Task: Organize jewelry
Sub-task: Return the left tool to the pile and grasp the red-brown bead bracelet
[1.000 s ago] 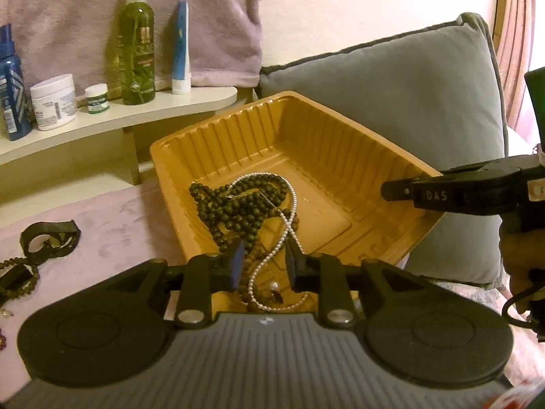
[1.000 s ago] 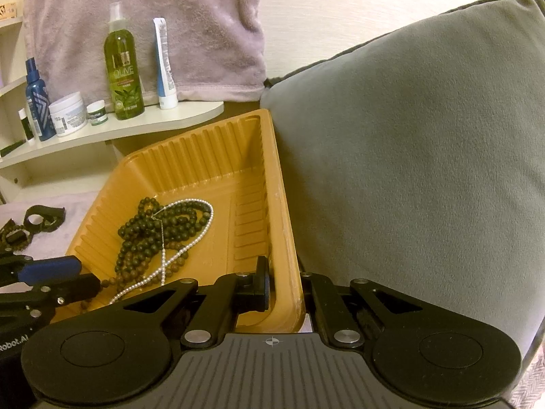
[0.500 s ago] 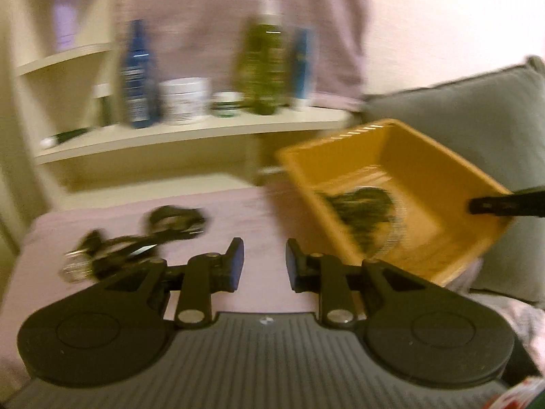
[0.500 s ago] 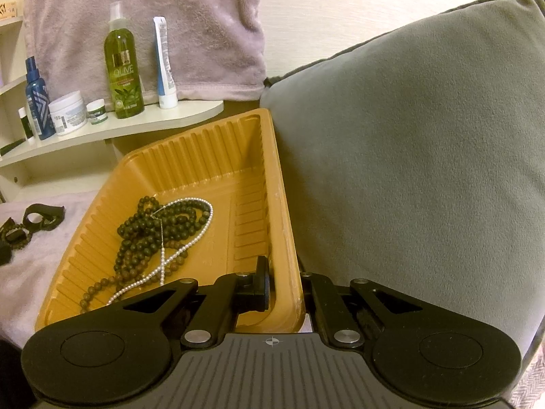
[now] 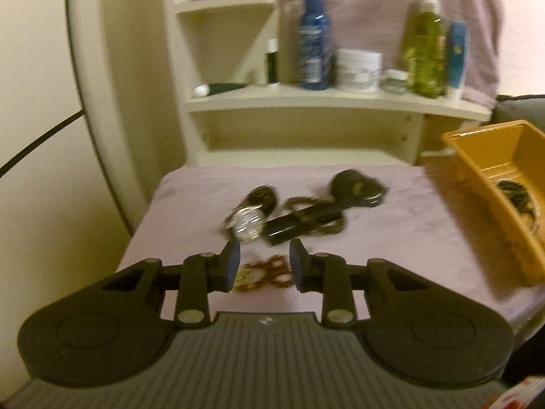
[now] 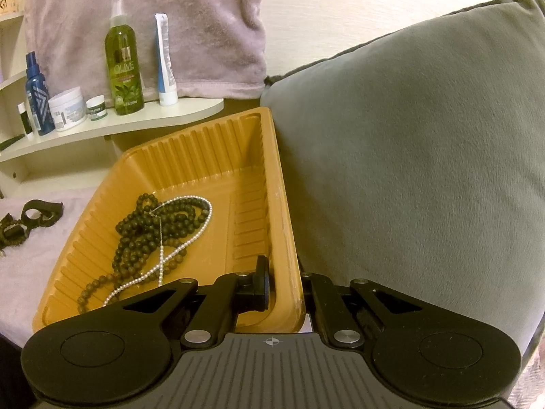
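A cream corner shelf [image 6: 143,121] carries toiletries in a row: a blue spray bottle [image 6: 36,97], a white jar [image 6: 67,104], a small green-lidded jar [image 6: 96,108], a tall green bottle [image 6: 123,68] labelled OLIVE with a clear pump, and a white and blue tube [image 6: 166,59] standing on its cap. A small dark vial [image 6: 24,117] stands left of the blue bottle. Behind them hangs a mauve towel [image 6: 153,17]. A grey cushion [image 6: 408,170] leans against the pale wall. A mauve cloth [image 5: 391,231] covers the flat surface below the shelf.
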Motion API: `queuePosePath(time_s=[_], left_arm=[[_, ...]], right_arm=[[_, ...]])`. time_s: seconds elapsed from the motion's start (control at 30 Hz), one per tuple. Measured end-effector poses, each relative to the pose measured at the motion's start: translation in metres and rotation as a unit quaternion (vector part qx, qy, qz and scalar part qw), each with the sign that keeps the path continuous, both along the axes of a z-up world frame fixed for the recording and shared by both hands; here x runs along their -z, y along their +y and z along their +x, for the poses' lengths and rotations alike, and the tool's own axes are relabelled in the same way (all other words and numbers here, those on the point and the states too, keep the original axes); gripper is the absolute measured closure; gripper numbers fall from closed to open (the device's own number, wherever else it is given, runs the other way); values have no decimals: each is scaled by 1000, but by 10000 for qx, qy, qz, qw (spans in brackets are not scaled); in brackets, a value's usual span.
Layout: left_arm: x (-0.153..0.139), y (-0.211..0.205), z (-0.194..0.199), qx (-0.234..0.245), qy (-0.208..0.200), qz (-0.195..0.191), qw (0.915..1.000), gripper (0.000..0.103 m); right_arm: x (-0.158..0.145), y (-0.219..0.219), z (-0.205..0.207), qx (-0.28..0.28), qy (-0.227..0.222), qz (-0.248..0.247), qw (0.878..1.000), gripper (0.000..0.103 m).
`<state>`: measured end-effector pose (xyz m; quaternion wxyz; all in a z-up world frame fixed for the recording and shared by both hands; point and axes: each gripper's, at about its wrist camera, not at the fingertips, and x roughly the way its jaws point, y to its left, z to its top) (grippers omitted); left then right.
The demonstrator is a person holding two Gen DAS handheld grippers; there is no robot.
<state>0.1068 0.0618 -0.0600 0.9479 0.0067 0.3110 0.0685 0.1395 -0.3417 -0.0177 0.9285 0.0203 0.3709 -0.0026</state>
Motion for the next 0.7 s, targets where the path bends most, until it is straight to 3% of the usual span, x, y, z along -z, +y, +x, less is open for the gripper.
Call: queuePosePath(time_s=[0.23,0.53,0.7], left_arm=[[19,14,6,-10,318,42,9995,75],[23,23,16,-54,326,25,9995,80],[28,17,23,188,602,152,9979,84]], right_arm=[[0,0,1,-14,12,-31,10000,98],[0,-1,0,-26,20,-51,10000,98],[1,-1,1,-23,17,-53,10000,98]])
